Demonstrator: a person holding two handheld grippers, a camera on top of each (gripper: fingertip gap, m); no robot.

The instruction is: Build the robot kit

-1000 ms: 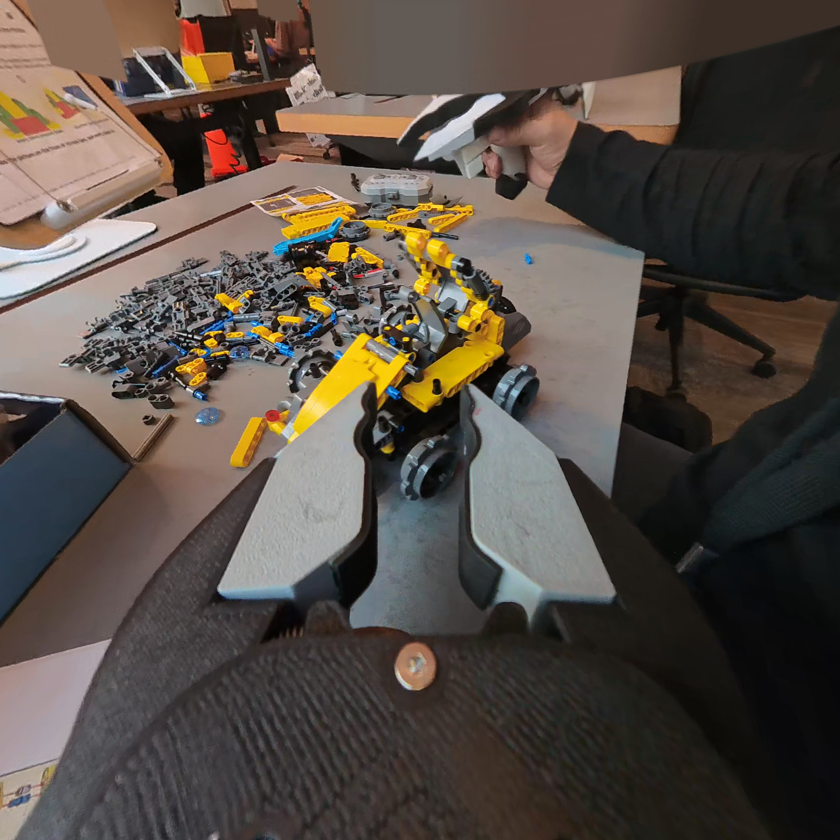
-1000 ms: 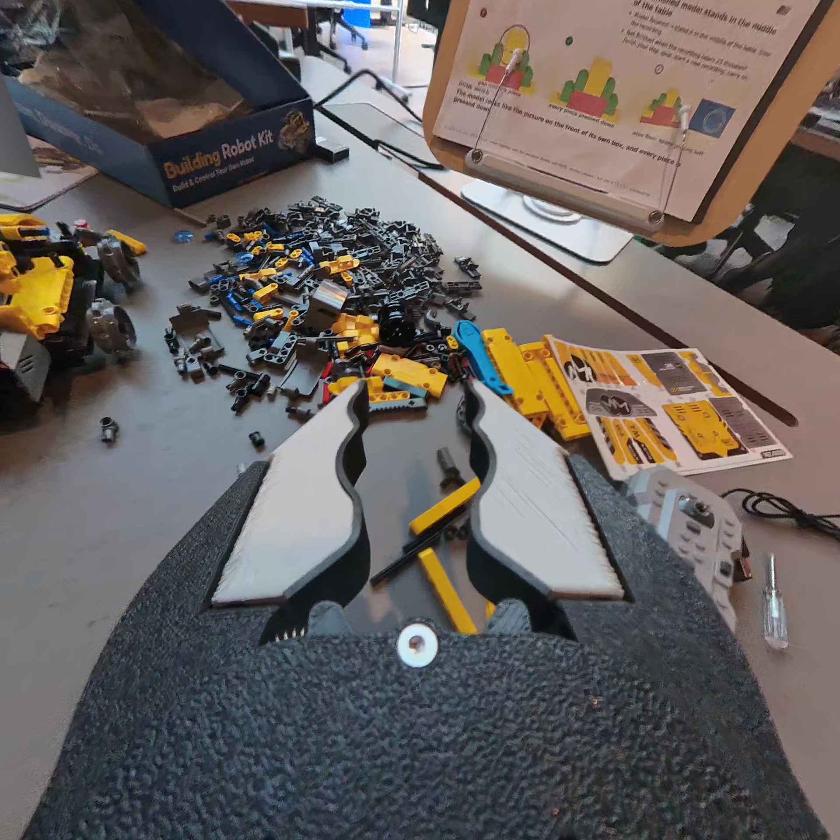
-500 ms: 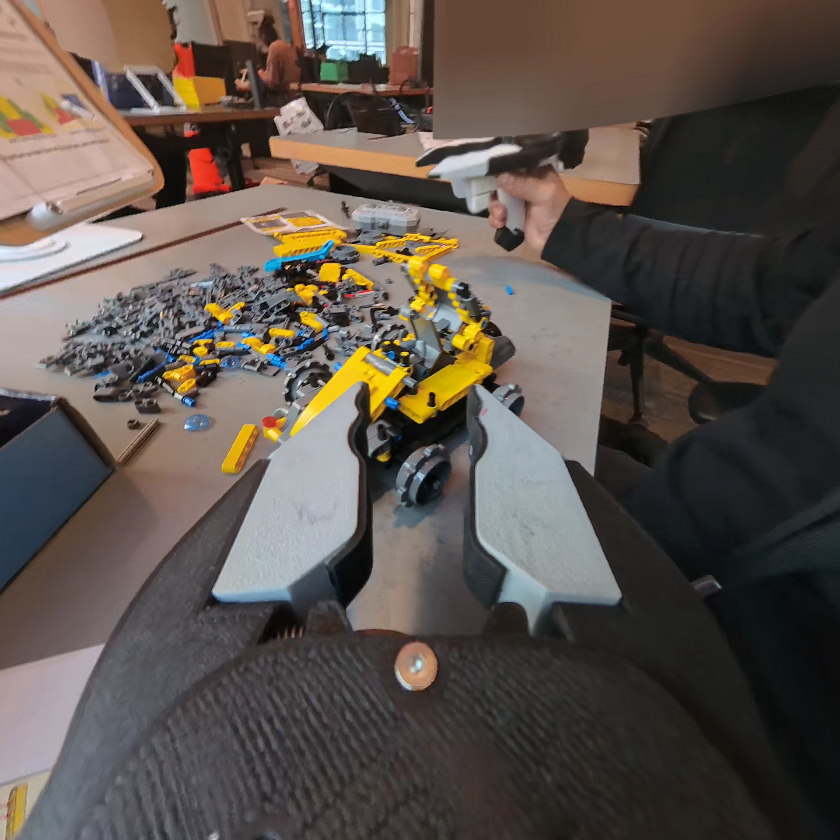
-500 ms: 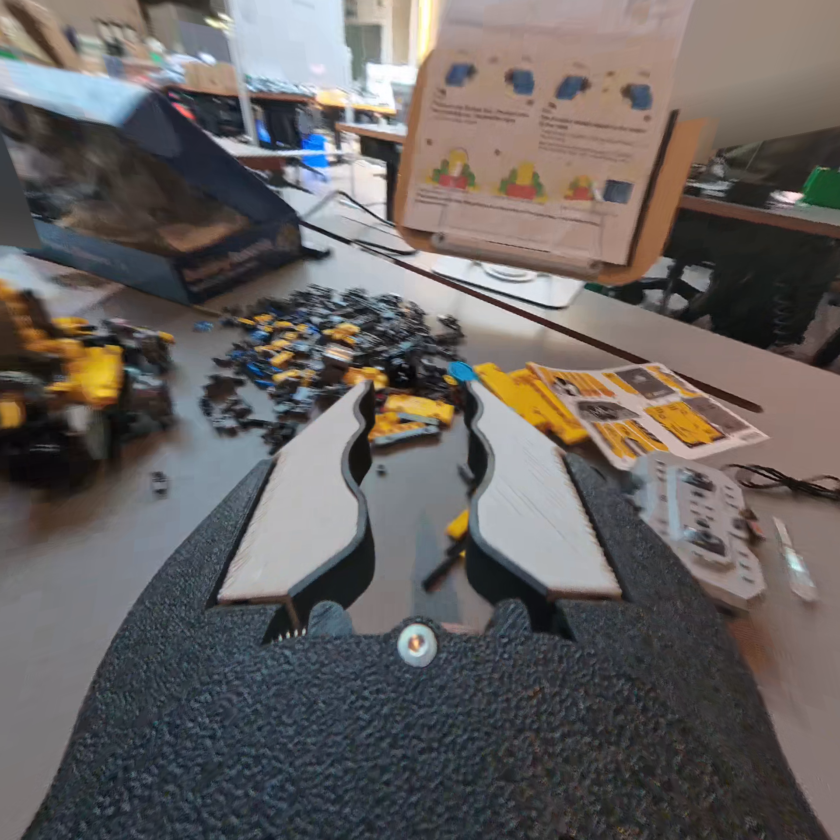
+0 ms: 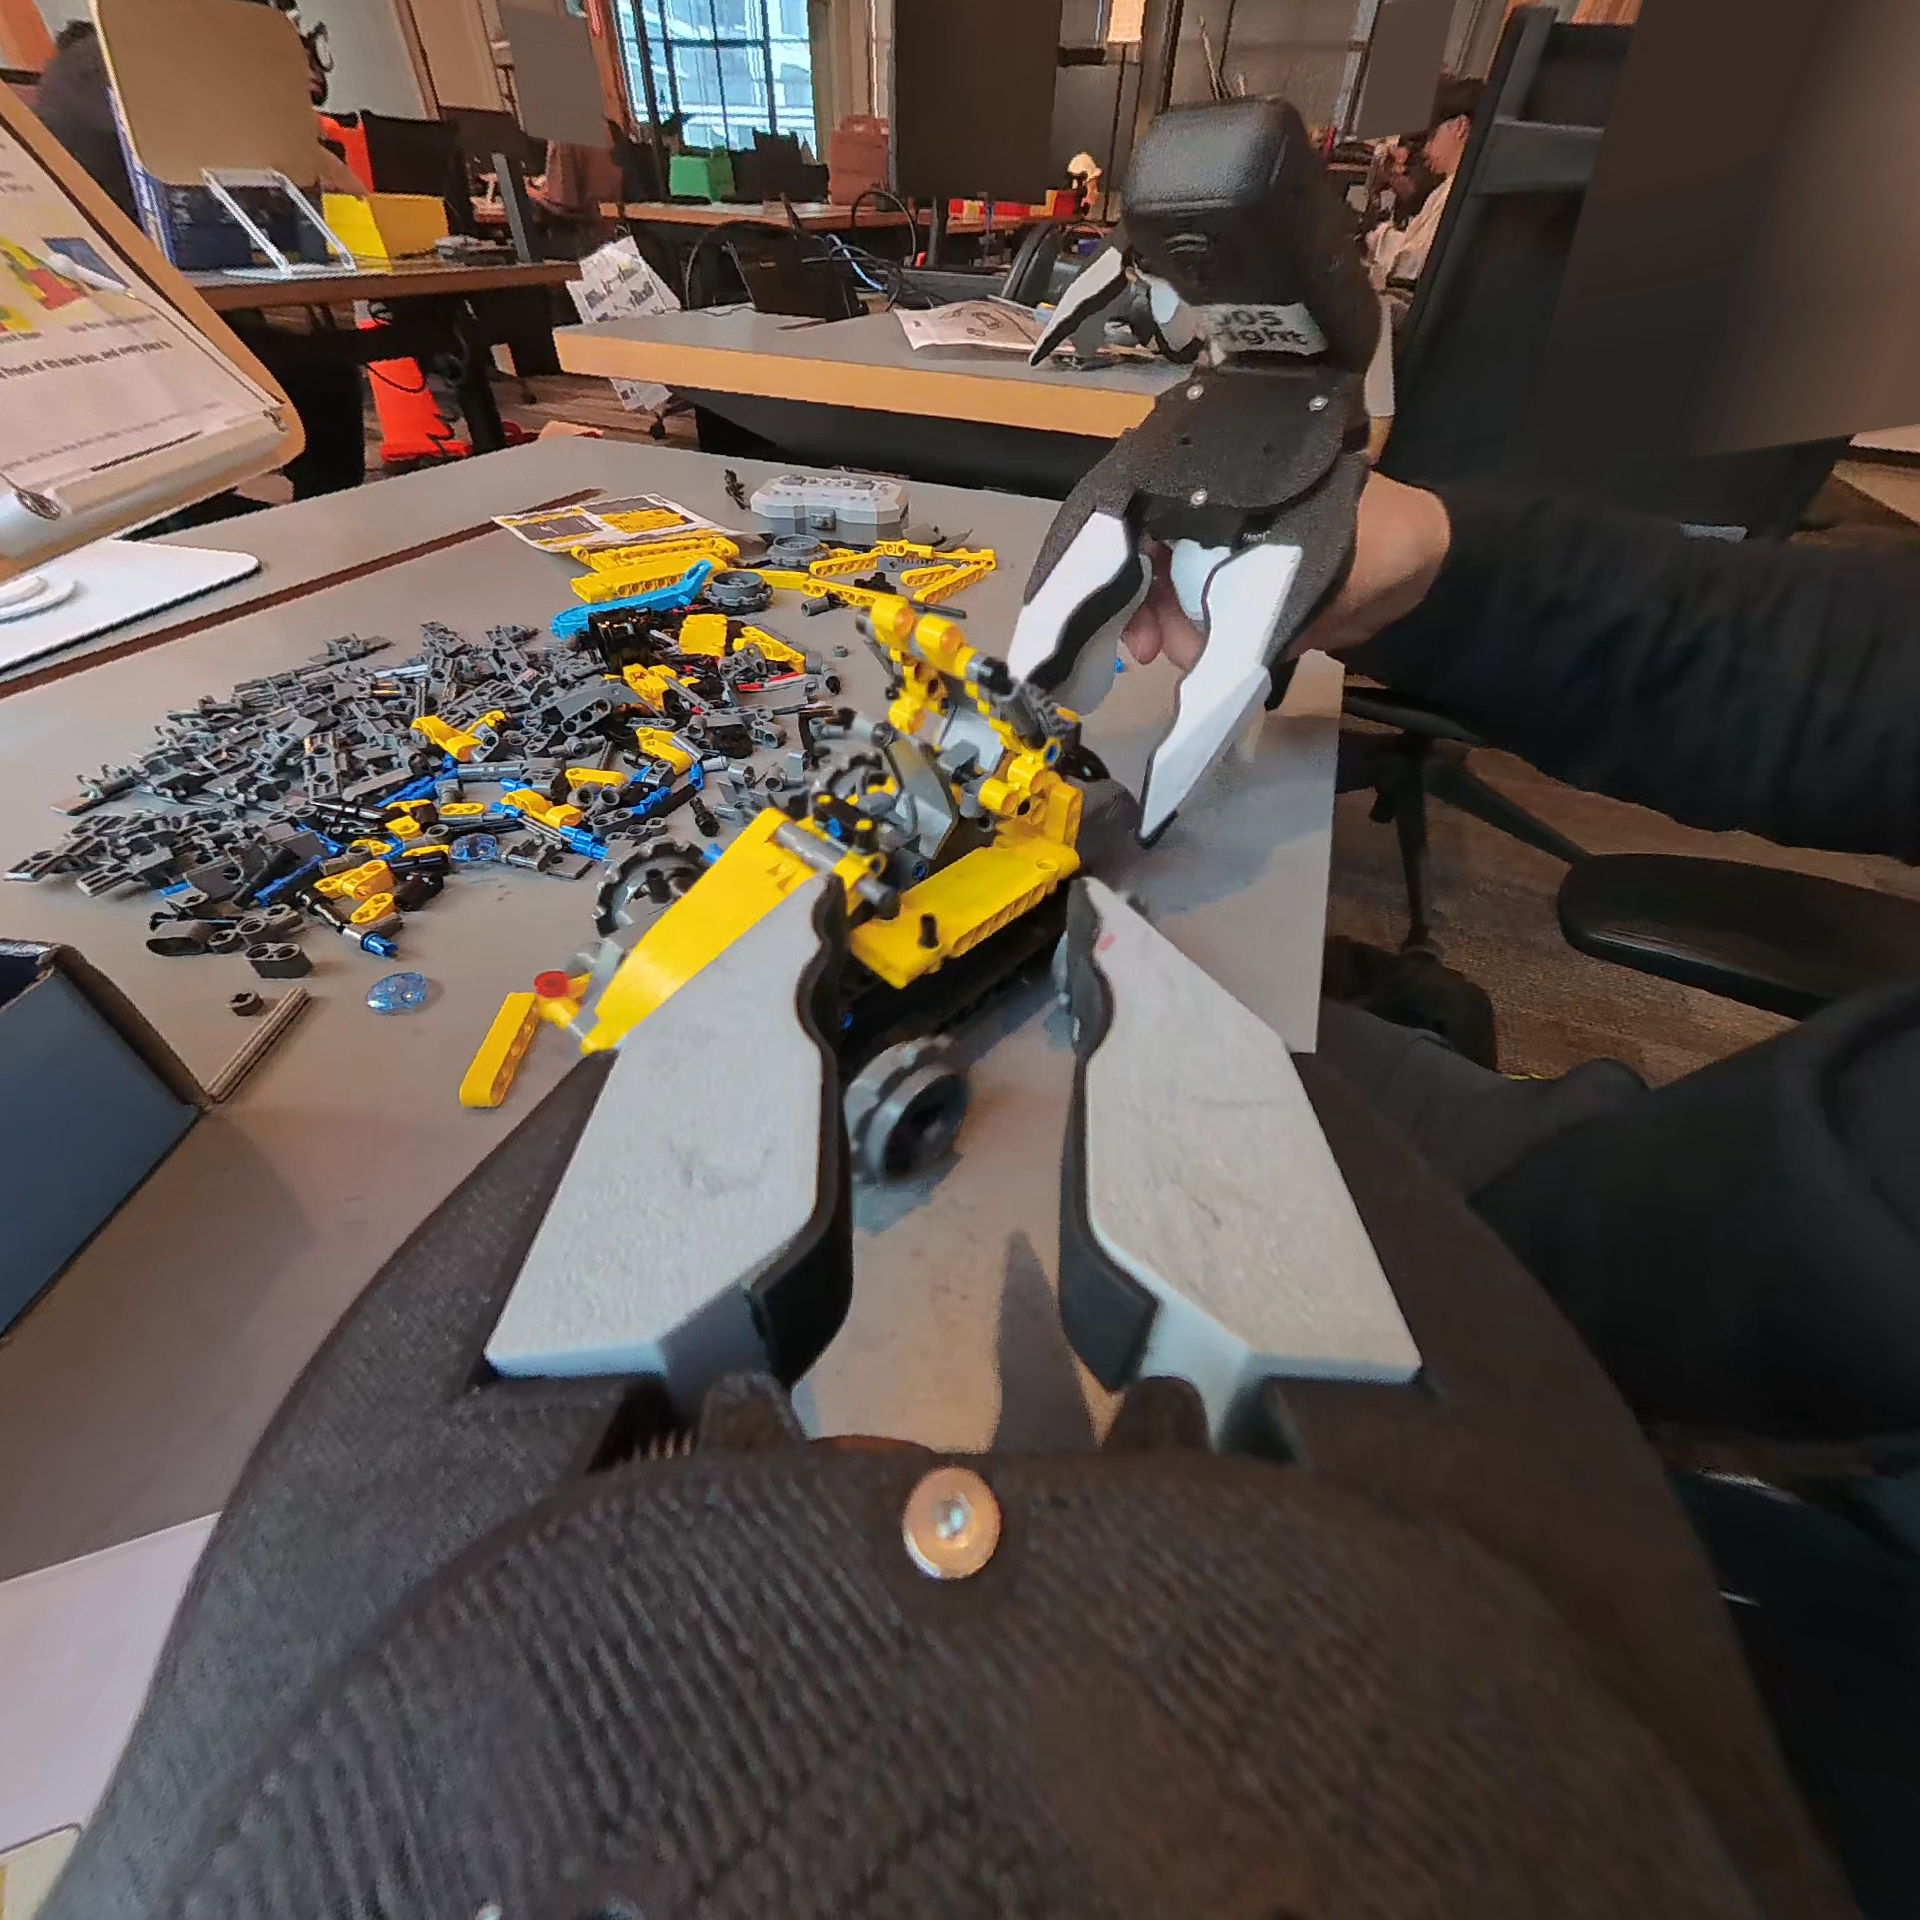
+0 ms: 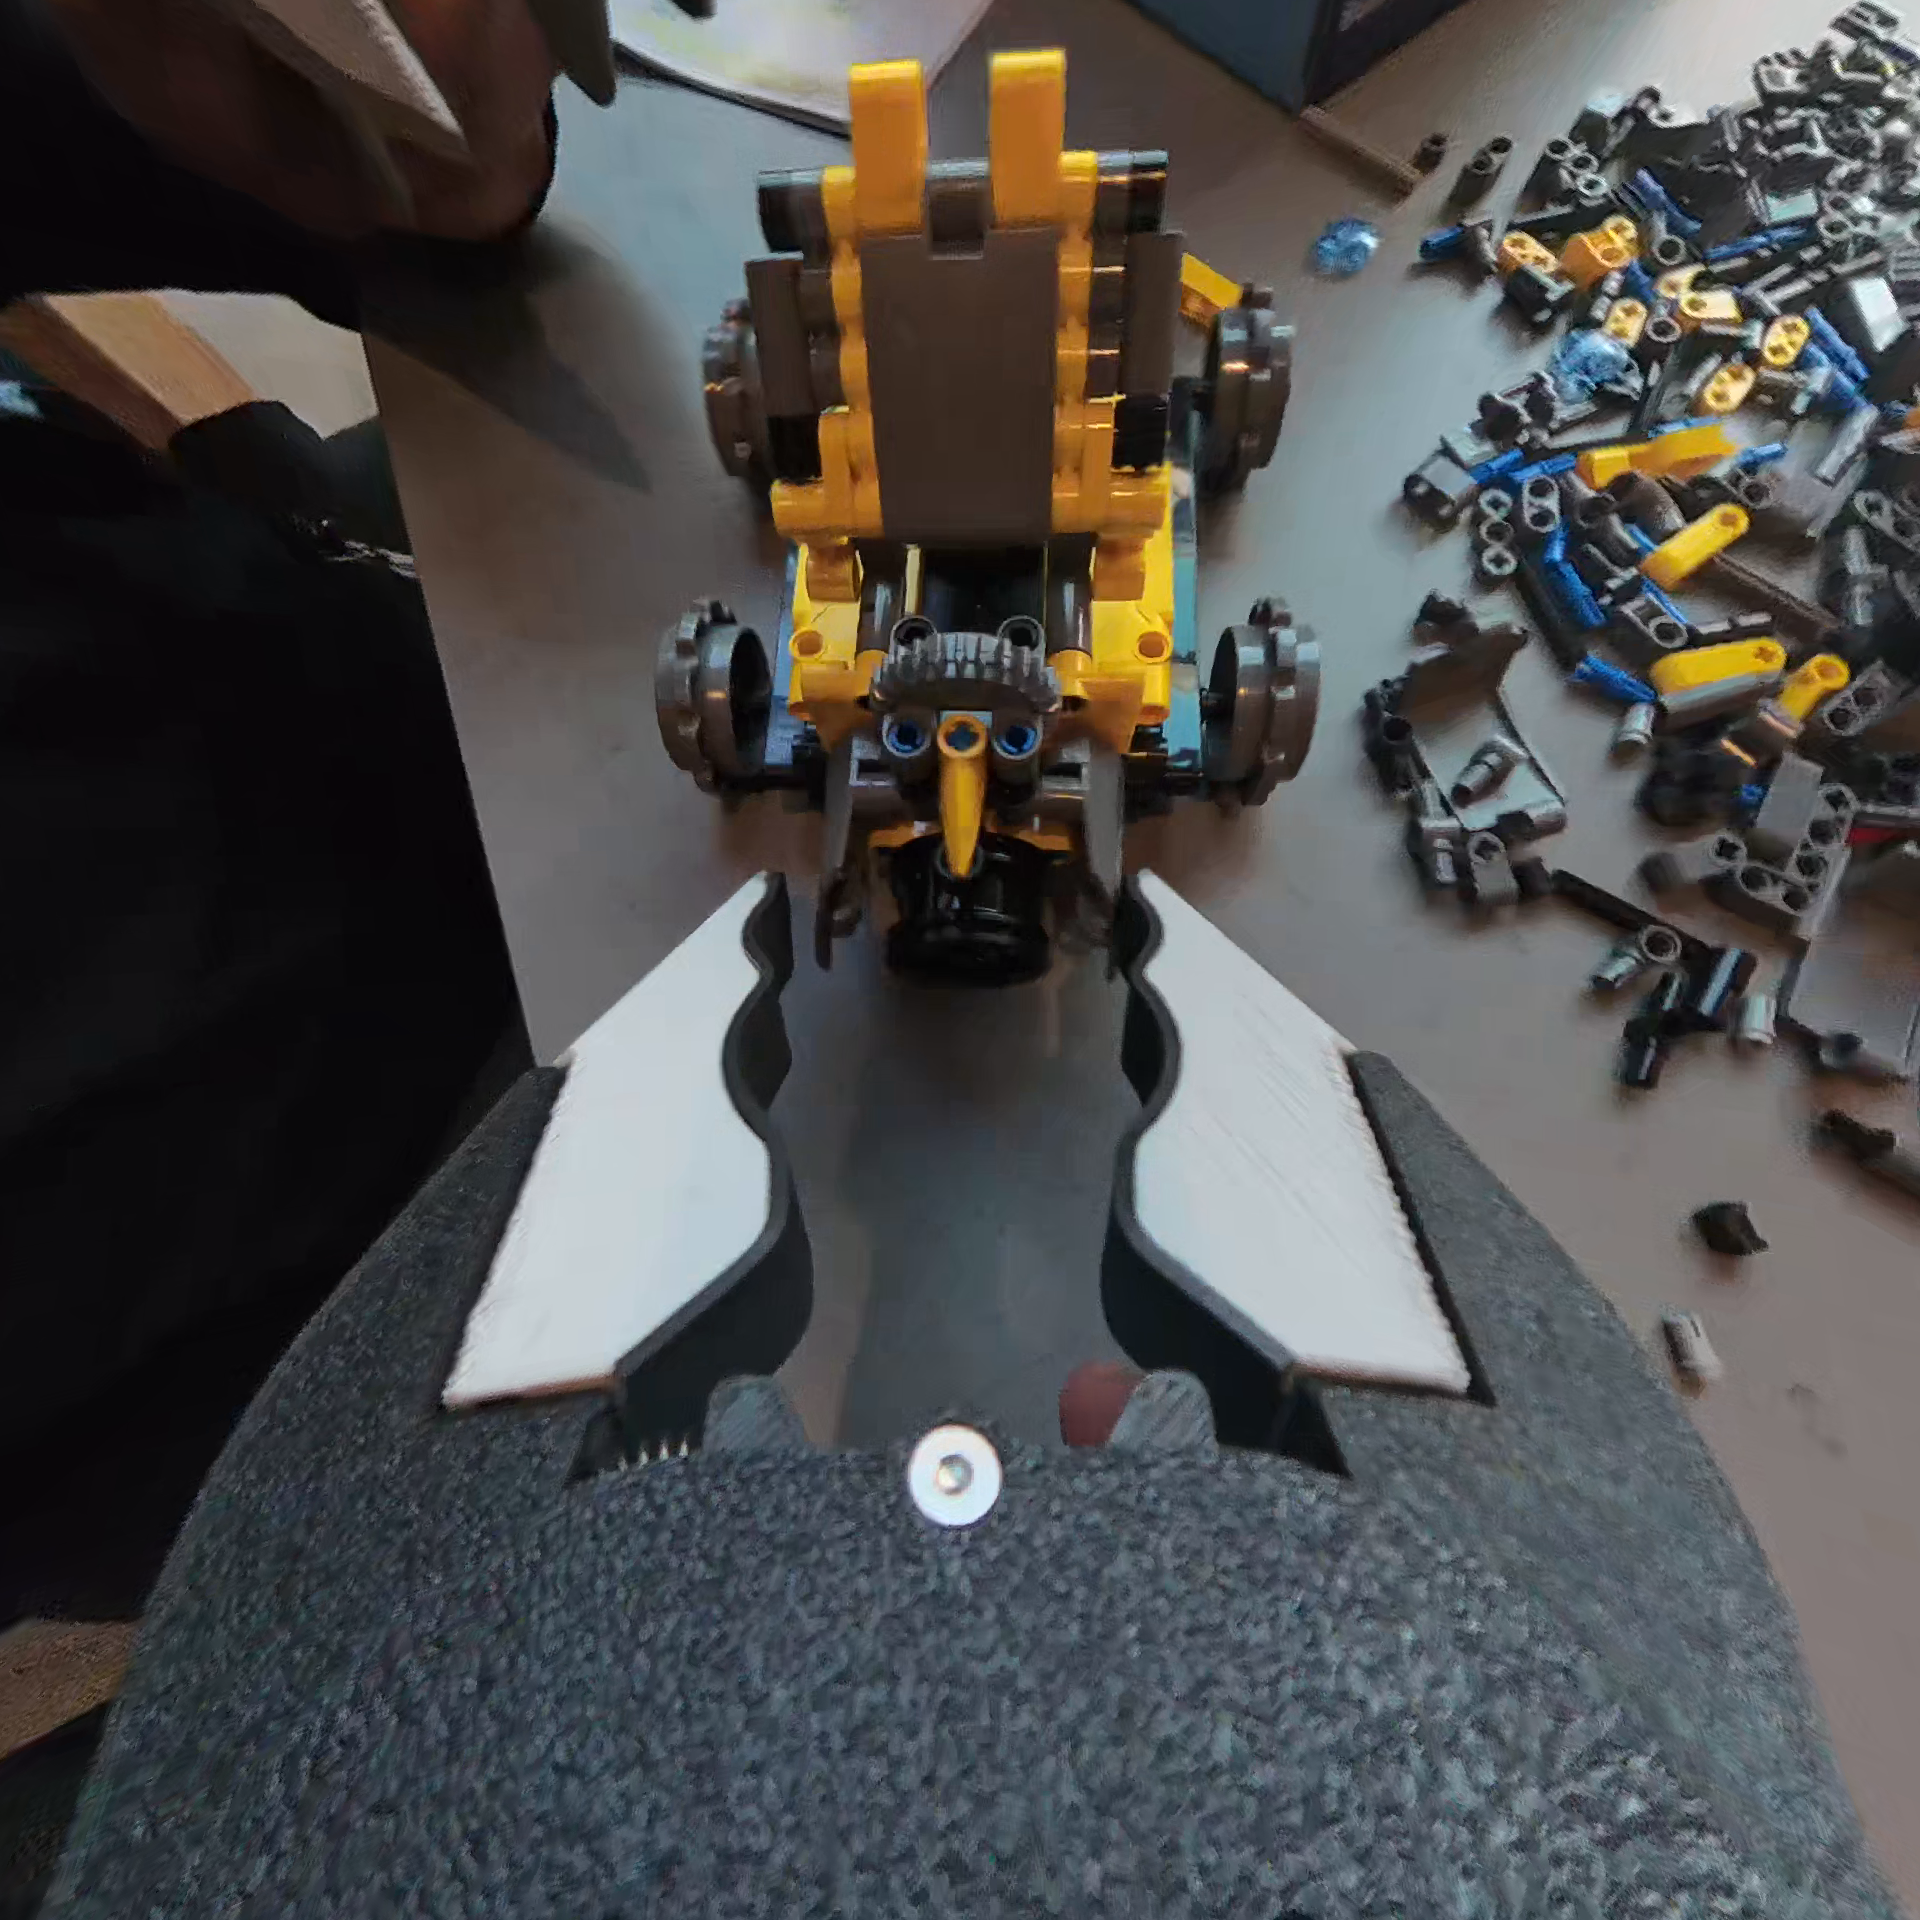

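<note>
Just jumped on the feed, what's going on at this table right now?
A person holds a gripper in each hand over a grey table. Both close in on a half-built yellow and grey brick vehicle. The right gripper is open, its jaws on either side of the vehicle's black end, not yet closed. The left gripper is open too, at the vehicle's opposite end. A pile of loose parts lies beside it.

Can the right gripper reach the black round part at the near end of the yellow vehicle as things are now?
Probably yes. The right gripper is open, and the black round part sits just ahead of its fingertips with nothing between them.
</note>
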